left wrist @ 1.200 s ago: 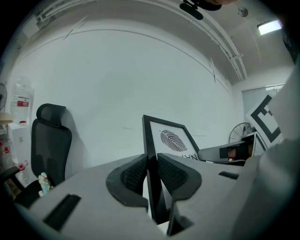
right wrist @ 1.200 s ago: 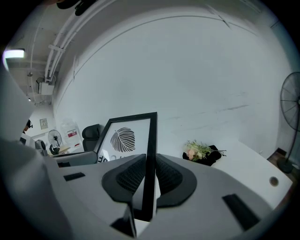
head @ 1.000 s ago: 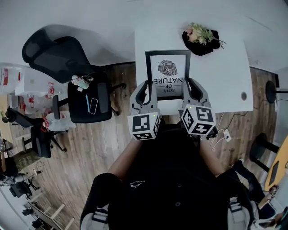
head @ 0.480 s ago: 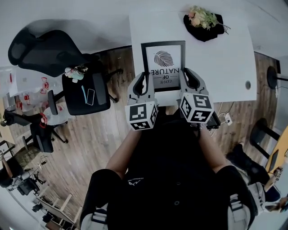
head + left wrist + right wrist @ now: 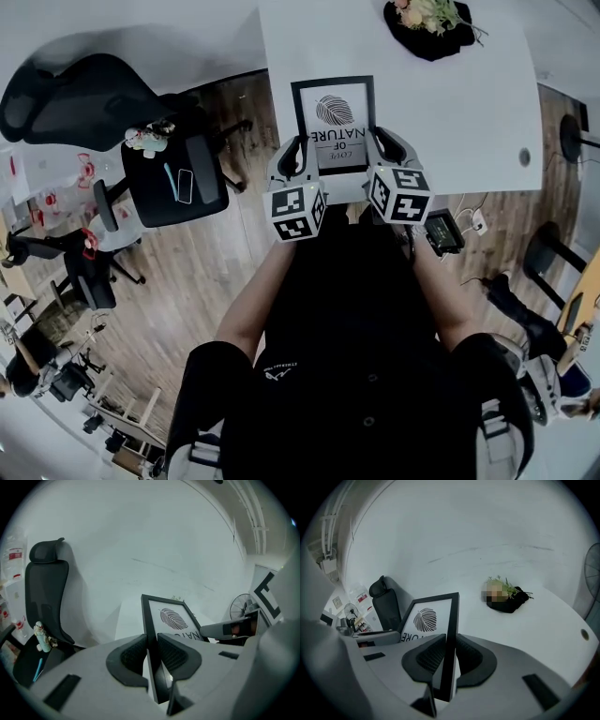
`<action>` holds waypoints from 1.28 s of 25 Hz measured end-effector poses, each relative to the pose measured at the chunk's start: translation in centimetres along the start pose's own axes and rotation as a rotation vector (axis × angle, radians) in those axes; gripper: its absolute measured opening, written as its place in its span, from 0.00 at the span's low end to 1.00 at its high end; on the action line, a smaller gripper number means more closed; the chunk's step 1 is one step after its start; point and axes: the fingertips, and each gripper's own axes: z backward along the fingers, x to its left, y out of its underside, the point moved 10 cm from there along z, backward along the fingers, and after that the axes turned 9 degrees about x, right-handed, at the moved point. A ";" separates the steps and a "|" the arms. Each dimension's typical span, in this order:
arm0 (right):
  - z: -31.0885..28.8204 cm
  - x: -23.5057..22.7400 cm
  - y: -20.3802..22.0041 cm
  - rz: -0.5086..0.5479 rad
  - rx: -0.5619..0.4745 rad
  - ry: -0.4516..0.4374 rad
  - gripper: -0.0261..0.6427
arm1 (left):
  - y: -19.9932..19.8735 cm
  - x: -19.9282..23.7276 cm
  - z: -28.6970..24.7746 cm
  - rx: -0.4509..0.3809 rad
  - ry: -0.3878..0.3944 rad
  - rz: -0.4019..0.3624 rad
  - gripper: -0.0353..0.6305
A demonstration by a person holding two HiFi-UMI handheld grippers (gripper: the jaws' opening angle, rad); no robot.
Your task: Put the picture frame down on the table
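Note:
A black picture frame (image 5: 335, 122) with a leaf print and lettering is held between both grippers over the near part of the white table (image 5: 450, 112). My left gripper (image 5: 296, 155) is shut on the frame's left edge (image 5: 151, 634). My right gripper (image 5: 382, 150) is shut on its right edge (image 5: 451, 639). In the left gripper view (image 5: 151, 653) and the right gripper view (image 5: 449, 656) the dark pads press on either side of the black rail. Whether the frame touches the tabletop cannot be told.
A dark pouch with dried flowers (image 5: 431, 21) lies at the table's far end, also seen as a dark pouch (image 5: 508, 599). A black office chair (image 5: 84, 94) and a dark stool (image 5: 173, 183) with a phone stand left of the table on the wood floor.
Both grippers have carried the frame forward, further over the table, and the head view has shifted so that the table sits higher in the picture. Both grips are unchanged.

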 end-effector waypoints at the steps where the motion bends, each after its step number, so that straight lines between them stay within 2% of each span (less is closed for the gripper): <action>1: -0.5 -0.1 0.4 0.006 0.013 0.007 0.14 | 0.5 0.2 -0.6 0.018 -0.001 -0.003 0.17; 10: -3.9 -0.4 2.6 0.020 0.116 0.017 0.14 | 3.5 1.9 -3.8 0.142 -0.007 0.042 0.17; 19: -7.5 -1.7 5.0 -0.005 0.219 0.008 0.14 | 5.9 2.5 -6.3 0.221 -0.021 0.012 0.17; 32: -10.3 -2.9 6.8 -0.015 0.319 0.012 0.14 | 7.9 3.1 -9.1 0.347 -0.021 0.053 0.17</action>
